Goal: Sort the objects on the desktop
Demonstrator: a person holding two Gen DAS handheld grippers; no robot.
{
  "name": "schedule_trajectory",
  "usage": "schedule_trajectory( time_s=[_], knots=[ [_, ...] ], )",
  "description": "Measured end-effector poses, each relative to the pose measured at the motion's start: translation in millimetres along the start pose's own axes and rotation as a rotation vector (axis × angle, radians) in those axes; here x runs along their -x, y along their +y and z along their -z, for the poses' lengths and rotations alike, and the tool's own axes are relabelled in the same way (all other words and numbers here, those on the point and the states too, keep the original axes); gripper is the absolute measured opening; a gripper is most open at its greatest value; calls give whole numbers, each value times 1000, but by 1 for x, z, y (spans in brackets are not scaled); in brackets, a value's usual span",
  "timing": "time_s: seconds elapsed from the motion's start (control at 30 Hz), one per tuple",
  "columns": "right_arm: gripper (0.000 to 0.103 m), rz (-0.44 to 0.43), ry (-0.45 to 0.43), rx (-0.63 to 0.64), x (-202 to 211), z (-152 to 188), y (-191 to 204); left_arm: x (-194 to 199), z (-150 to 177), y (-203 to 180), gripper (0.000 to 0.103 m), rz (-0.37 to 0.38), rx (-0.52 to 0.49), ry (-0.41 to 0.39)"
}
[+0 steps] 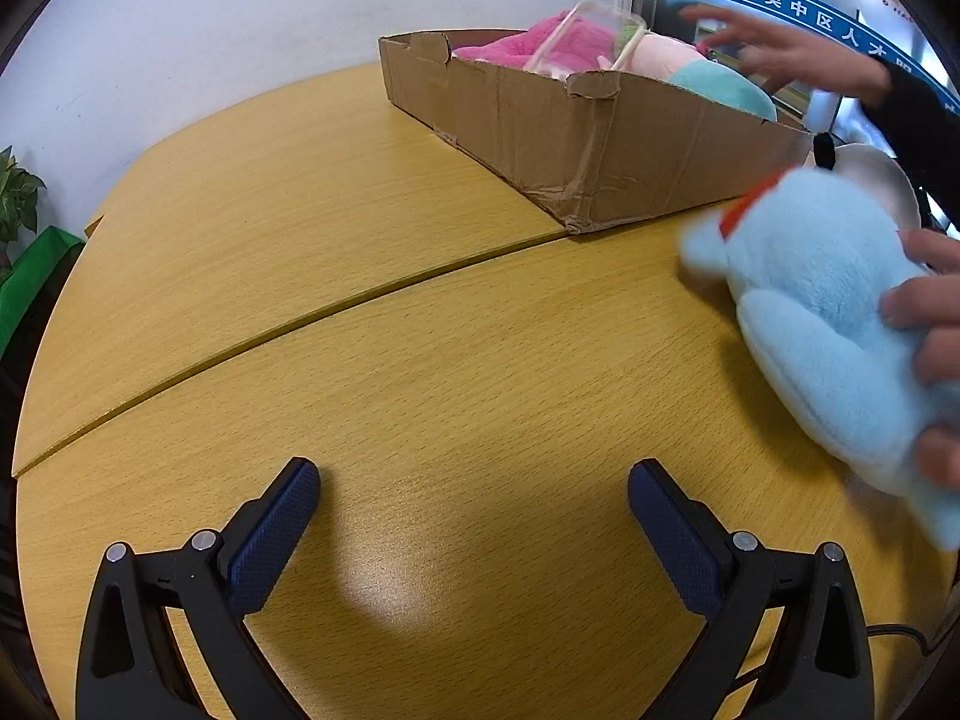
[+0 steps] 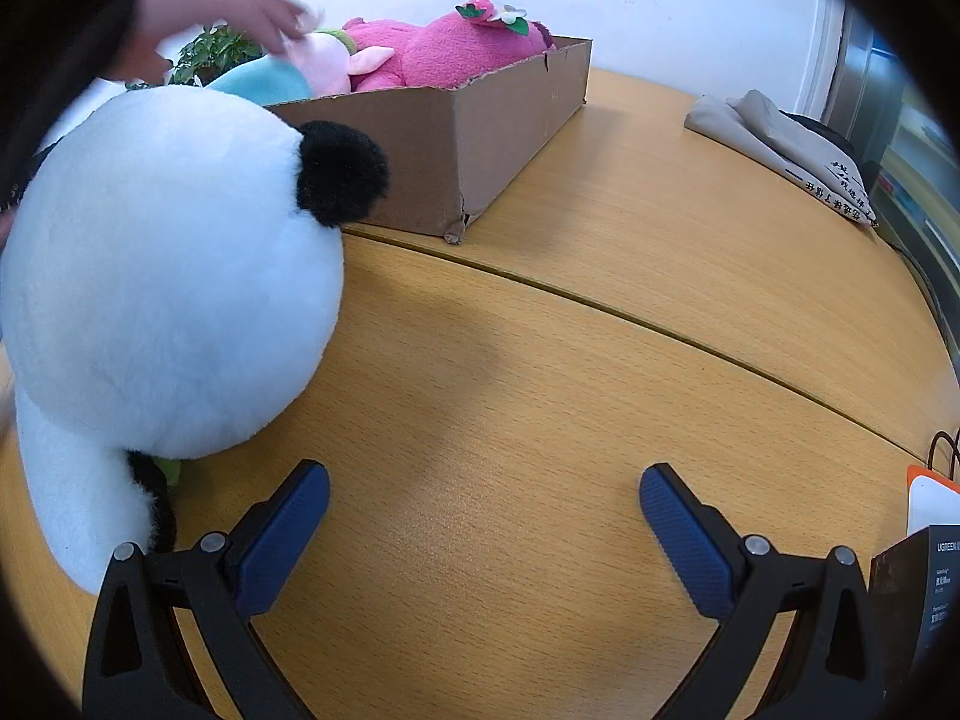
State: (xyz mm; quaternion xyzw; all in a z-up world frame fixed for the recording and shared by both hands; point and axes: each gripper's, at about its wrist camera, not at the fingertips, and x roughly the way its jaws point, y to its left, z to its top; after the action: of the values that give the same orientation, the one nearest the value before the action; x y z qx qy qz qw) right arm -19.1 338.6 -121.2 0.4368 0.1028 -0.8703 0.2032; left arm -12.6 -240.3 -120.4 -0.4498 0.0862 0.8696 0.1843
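Right wrist: plushies in cardboard box.

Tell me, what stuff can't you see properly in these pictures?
- Light blue plush: left wrist view, blurred, cut off at the right edge, partly under fingers.
- Panda plush: right wrist view, face turned away.
- Cardboard box: its walls hide the toys' lower parts.

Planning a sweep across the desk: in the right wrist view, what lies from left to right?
Panda plush → cardboard box holding the pink plush → folded grey cloth bag → black carton at the right edge.
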Motion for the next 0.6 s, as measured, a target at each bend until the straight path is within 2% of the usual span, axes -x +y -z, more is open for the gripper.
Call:
schedule_trajectory(
  time_s=[0.6],
  knots=[
    [103, 0, 0, 0, -1, 0, -1, 2, 2, 2, 103, 0, -5, -2]
  ],
)
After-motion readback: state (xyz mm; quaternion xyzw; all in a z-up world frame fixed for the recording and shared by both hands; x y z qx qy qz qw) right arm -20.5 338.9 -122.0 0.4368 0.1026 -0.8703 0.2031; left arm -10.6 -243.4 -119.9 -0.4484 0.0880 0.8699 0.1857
